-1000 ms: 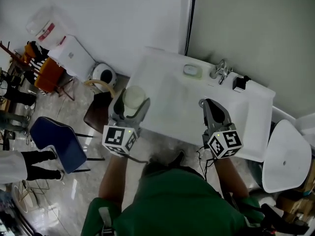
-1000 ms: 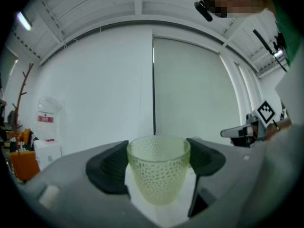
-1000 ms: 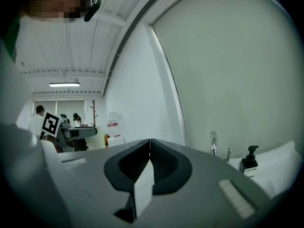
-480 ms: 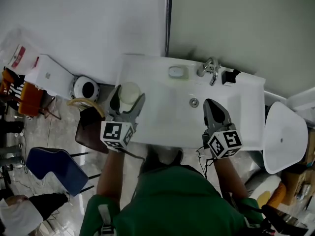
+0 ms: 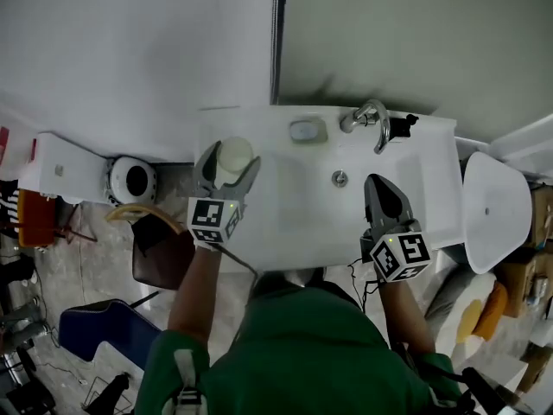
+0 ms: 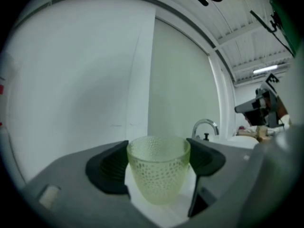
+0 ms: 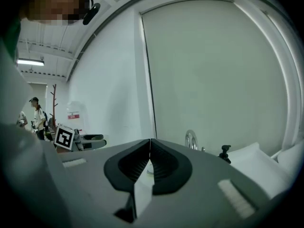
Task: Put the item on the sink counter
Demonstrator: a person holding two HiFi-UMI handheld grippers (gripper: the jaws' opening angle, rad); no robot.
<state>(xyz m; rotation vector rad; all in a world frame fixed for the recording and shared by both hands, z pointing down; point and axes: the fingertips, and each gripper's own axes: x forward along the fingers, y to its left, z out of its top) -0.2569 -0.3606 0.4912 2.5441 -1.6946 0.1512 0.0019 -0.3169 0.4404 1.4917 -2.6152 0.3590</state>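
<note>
Plainly, the left gripper [image 5: 231, 157] has its jaws closed on a pale green dimpled cup [image 6: 158, 170], one jaw against each side, and the cup stands upright. In the head view the cup is over the left end of the white sink [image 5: 436, 188], near the soap dish [image 5: 308, 130]; whether it touches the counter cannot be told. The right gripper [image 5: 376, 185] hovers over the basin's right side, jaws pressed together on nothing, near the tap [image 5: 370, 118].
</note>
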